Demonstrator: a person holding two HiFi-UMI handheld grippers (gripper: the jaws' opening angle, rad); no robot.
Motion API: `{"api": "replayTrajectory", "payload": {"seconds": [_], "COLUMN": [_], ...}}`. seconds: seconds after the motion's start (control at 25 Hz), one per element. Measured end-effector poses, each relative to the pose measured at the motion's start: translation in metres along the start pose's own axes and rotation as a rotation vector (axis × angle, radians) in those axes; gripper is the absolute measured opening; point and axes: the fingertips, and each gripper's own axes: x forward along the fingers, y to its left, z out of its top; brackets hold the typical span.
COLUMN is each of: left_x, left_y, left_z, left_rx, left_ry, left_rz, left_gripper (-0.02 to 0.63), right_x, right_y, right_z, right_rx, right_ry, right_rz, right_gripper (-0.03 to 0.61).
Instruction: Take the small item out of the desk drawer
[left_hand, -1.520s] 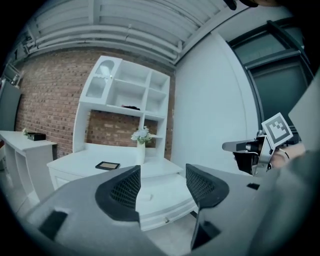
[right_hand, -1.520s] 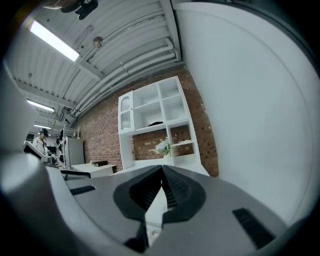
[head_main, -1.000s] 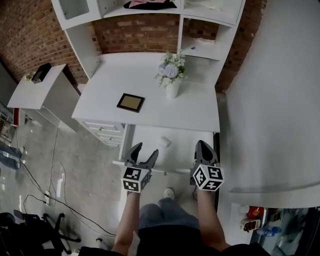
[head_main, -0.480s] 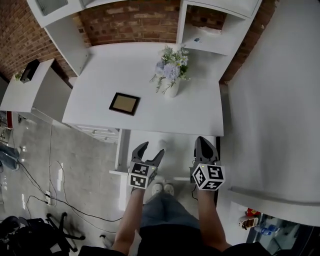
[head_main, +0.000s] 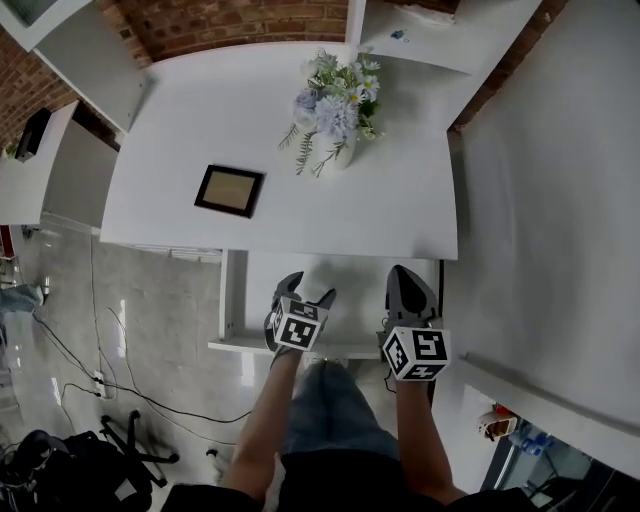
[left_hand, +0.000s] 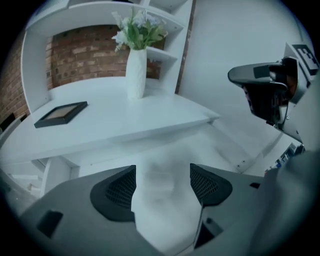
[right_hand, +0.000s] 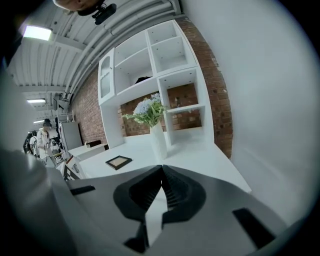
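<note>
The white desk drawer (head_main: 360, 305) stands pulled out under the desk top (head_main: 400, 215). My left gripper (head_main: 308, 288) reaches down into it, and its jaws are opening wide. In the left gripper view a blurred pale shape (left_hand: 161, 176) lies on the drawer floor (left_hand: 220, 150) between the left gripper (left_hand: 162, 170) jaws, with the pads clear of it. In the head view the gripper hides that spot. My right gripper (head_main: 402, 275) hovers over the drawer's right side, shut and empty. It also shows shut in the right gripper view (right_hand: 162, 172).
A white vase of flowers (head_main: 335, 115) and a dark picture frame (head_main: 229, 190) stand on the desk top. A white wall panel (head_main: 540, 230) runs along the right. Cables and a black chair (head_main: 90, 460) are on the floor at the left.
My left gripper has moved forward into the drawer, over the place where the small white item lay, and its jaws have spread a little. The right gripper has hardly moved.
</note>
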Motion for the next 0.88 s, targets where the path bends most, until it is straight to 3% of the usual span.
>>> {"api": "replayTrajectory", "payload": {"seconds": [0.24, 0.44, 0.88], "left_x": [0.047, 0.071, 0.080], "left_y": [0.004, 0.009, 0.010], "left_z": [-0.033, -0.050, -0.052], "left_rx": [-0.007, -0.018, 0.027], "left_ry": [0.157, 0.235, 0.250], "left_rz": [-0.009, -0.011, -0.001], "left_gripper": [0.314, 0.314, 0.296], "right_x": [0.011, 0.014, 0.018], "right_y": [-0.009, -0.014, -0.015], "right_z": [-0.022, -0.033, -0.042], "right_rx": [0.007, 0.022, 0.037], "right_ry": [0.052, 0.078, 0.105], "right_rz": [-0.007, -0.010, -0.007], "right_gripper": [-0.002, -0.002, -0.002]}}
